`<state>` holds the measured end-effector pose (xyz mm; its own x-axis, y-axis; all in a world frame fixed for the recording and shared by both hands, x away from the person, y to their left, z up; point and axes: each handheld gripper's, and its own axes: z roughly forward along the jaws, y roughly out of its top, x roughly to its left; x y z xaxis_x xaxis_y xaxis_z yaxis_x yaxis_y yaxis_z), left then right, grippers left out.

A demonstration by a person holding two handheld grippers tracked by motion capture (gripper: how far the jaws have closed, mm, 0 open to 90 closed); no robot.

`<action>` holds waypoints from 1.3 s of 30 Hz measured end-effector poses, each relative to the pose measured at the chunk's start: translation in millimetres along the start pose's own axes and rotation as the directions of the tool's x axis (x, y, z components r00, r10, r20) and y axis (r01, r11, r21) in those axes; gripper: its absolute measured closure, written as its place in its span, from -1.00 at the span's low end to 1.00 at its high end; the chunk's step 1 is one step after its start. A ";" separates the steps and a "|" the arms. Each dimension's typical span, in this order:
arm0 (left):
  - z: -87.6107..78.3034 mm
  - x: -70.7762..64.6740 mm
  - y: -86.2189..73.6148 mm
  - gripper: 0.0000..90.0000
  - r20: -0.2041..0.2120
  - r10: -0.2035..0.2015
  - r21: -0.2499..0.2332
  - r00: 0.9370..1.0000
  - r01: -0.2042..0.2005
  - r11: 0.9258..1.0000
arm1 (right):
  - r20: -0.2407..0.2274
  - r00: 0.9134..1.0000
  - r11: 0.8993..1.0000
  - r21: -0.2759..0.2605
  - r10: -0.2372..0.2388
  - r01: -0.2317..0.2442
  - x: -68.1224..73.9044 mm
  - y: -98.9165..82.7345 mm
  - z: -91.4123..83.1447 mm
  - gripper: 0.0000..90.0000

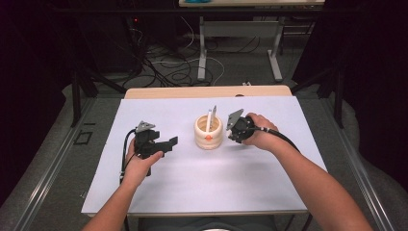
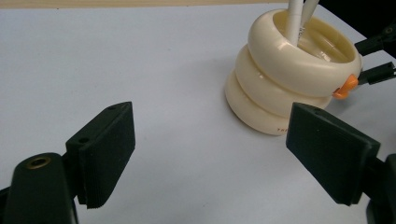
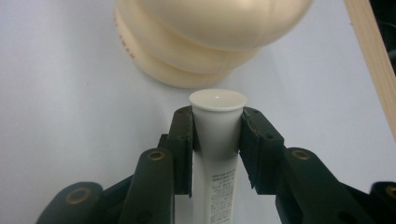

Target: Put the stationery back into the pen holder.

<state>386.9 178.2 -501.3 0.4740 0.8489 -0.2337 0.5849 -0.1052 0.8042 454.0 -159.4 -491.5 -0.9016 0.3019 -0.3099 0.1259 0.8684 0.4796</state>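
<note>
A cream holder (image 1: 209, 132) made of stacked rings, with a small orange knob (image 1: 208, 136) on its side, stands mid-table. Two white pen-like sticks (image 1: 210, 118) lean inside it. My right gripper (image 1: 232, 131) hovers just right of the holder, shut on a white capped tube (image 3: 217, 135) whose flat cap (image 3: 218, 100) points toward the holder (image 3: 205, 42). My left gripper (image 1: 166, 147) rests left of the holder, open with nothing between its pads (image 2: 109, 154). From the left gripper view the holder (image 2: 280, 84) stands ahead to the right, with the sticks (image 2: 294, 21) in it.
A white sheet (image 1: 183, 183) covers the table, with a wooden strip (image 1: 207, 91) along the far edge. Beyond it are metal table legs (image 1: 202, 48) and cables on the floor. Bare sheet lies in front of the holder and between my hands.
</note>
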 end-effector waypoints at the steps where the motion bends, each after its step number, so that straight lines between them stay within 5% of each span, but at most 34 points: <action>1: 0.0 -0.1 0.0 -0.65 -0.001 0.000 0.002 1.000 0.000 1.000 | 0.003 1.000 1.000 -0.010 0.023 -0.023 -1.6 0.2 -0.8 0.50; 8: 0.2 -0.5 0.1 -0.65 0.000 0.001 0.001 1.000 -0.001 1.000 | 0.028 0.982 0.981 -0.050 0.188 -0.187 -11.4 0.7 -5.6 0.50; 16: 0.4 -0.3 0.0 -0.65 -0.001 0.002 0.002 1.000 -0.002 1.000 | 0.027 0.927 0.923 -0.117 0.373 -0.368 -21.1 1.6 -6.0 0.50; 19: 0.5 -0.4 0.1 -0.65 -0.001 0.002 0.001 1.000 -0.002 1.000 | 0.021 0.917 0.910 -0.130 0.398 -0.393 -25.3 2.1 -6.0 0.50; 24: 0.1 -0.3 0.5 -0.65 0.000 0.001 -0.003 1.000 -0.001 1.000 | 0.013 0.878 0.864 -0.184 0.479 -0.469 -28.5 4.4 -6.6 0.50; 32: -1.1 -0.9 1.6 -0.64 0.013 -0.006 -0.014 1.000 0.006 1.000 | 0.003 0.866 0.830 -0.289 0.500 -0.478 -31.4 10.1 -17.4 0.50; 39: -2.1 -4.1 2.9 -0.64 0.024 0.005 -0.022 1.000 -0.004 1.000 | -0.038 0.848 0.784 -0.363 0.528 -0.504 -30.1 13.8 -27.6 0.50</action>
<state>385.3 175.5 -496.8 0.4924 0.8357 -0.2432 0.5686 -0.0973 0.8168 471.5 -167.3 -452.9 -0.7138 0.7000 0.0212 0.4028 0.3855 0.8301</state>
